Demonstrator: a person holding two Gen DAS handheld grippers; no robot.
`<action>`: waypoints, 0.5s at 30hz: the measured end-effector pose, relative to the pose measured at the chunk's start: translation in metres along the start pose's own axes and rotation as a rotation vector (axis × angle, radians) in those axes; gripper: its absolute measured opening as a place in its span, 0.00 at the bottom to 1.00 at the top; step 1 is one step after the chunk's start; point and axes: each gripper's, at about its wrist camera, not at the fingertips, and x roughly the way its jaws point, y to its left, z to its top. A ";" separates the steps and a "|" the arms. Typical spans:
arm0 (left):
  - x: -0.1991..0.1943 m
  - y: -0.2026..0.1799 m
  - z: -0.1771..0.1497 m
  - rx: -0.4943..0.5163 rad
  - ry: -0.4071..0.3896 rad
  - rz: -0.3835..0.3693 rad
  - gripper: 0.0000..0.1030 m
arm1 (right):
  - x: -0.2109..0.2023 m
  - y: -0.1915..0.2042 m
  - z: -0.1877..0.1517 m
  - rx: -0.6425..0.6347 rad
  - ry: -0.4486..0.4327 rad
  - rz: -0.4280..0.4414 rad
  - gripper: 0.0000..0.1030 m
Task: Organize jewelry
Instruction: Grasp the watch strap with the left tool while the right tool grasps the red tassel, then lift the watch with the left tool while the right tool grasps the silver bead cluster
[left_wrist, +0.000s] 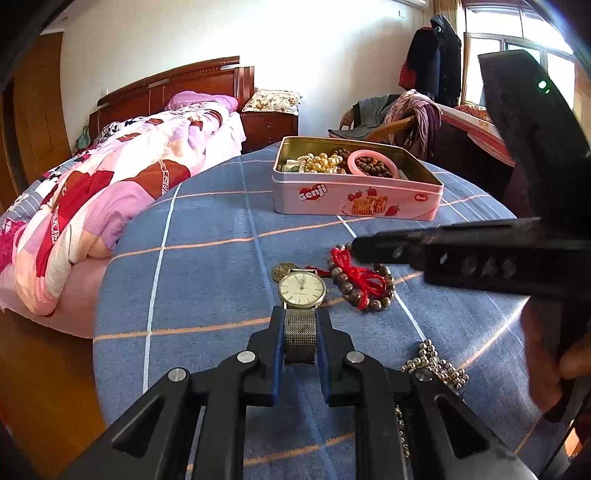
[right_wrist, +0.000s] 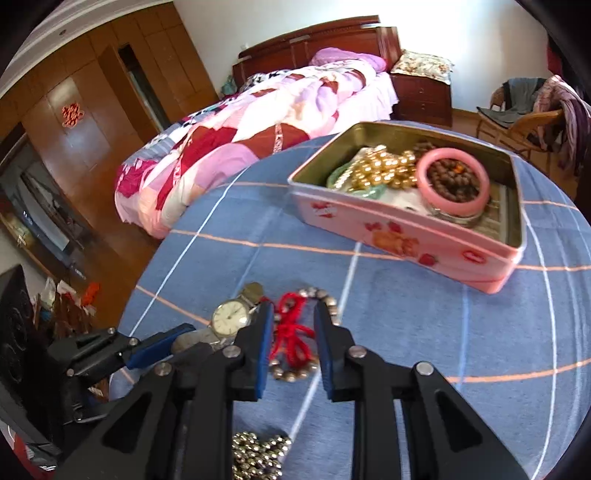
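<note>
Nearest: silver bead chain (left_wrist: 436, 363) lies loose on the blue checked desk (left_wrist: 207, 280). Left tool (left_wrist: 300, 341) is clamped on the mesh strap of the watch (left_wrist: 302, 290), dial pointing away. Right tool (right_wrist: 293, 349) sits narrowed around the bead bracelet with red cord (right_wrist: 295, 332) (pads just beside the beads, contact unclear). Farther back, the pink tin (left_wrist: 354, 201) stands open, holding gold pearls (left_wrist: 321, 162) and a pink bangle (left_wrist: 373, 162). Bed (left_wrist: 110, 192) far left.
</note>
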 end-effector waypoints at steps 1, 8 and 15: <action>-0.001 0.000 0.000 0.002 -0.002 0.003 0.15 | 0.004 0.001 -0.001 -0.002 0.009 0.007 0.26; -0.010 0.013 -0.001 -0.038 -0.011 0.007 0.15 | 0.018 0.002 -0.005 -0.007 0.054 0.020 0.17; -0.009 0.016 -0.003 -0.049 -0.012 0.007 0.15 | -0.011 -0.011 0.000 0.046 -0.023 0.014 0.08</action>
